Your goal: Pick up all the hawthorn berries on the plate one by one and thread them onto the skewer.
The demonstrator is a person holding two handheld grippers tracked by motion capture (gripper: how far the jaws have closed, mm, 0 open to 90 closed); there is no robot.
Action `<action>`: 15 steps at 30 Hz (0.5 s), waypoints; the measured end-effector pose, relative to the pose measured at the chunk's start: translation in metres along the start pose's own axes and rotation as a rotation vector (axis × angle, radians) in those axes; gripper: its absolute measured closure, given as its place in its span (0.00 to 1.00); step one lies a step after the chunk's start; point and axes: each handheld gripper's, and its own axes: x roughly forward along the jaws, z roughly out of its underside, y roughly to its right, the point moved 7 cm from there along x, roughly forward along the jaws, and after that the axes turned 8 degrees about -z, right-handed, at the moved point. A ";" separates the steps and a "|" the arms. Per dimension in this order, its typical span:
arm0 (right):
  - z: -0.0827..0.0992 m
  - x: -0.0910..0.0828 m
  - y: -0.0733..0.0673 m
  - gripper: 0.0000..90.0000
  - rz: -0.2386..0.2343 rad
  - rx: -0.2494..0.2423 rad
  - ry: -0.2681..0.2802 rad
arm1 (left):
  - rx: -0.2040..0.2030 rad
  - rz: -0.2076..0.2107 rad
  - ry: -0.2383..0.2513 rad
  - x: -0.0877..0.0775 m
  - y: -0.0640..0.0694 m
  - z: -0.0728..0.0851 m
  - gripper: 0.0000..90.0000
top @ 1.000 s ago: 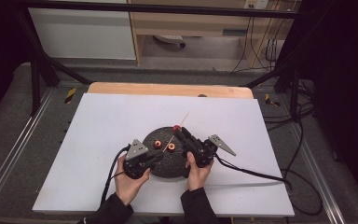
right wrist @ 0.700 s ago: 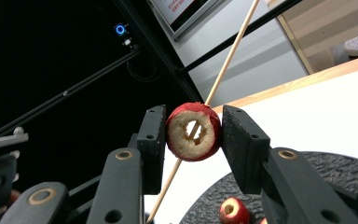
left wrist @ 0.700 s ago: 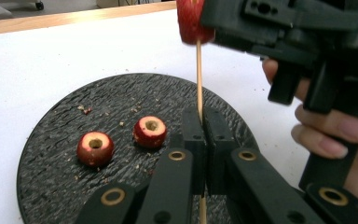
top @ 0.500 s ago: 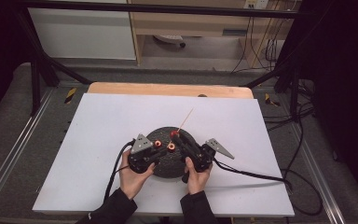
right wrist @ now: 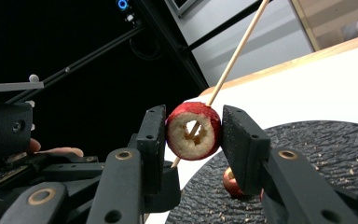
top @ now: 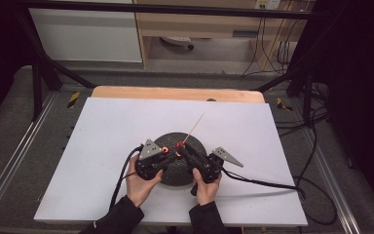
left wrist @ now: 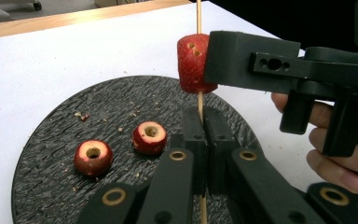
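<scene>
The left gripper (left wrist: 200, 140) had its jaws clamped on the skewer (left wrist: 198, 14). The right gripper (right wrist: 193, 133) squeezed the cored fruit (right wrist: 193, 130) between its jaws, the skewer running through its hole

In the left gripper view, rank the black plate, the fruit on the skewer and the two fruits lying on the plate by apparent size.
1. Black plate
2. Skewered fruit, though it may be nearer the camera
3. Left fruit and right fruit: alike, unranked
</scene>
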 end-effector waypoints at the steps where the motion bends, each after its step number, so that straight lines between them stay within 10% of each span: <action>1: 0.000 0.000 0.000 0.67 -0.001 -0.001 -0.011 | 0.000 0.002 0.000 0.000 0.000 0.000 0.99; 15: -0.006 -0.006 0.004 0.32 0.049 -0.086 -0.119 | -0.006 0.004 -0.027 -0.020 -0.023 0.021 0.98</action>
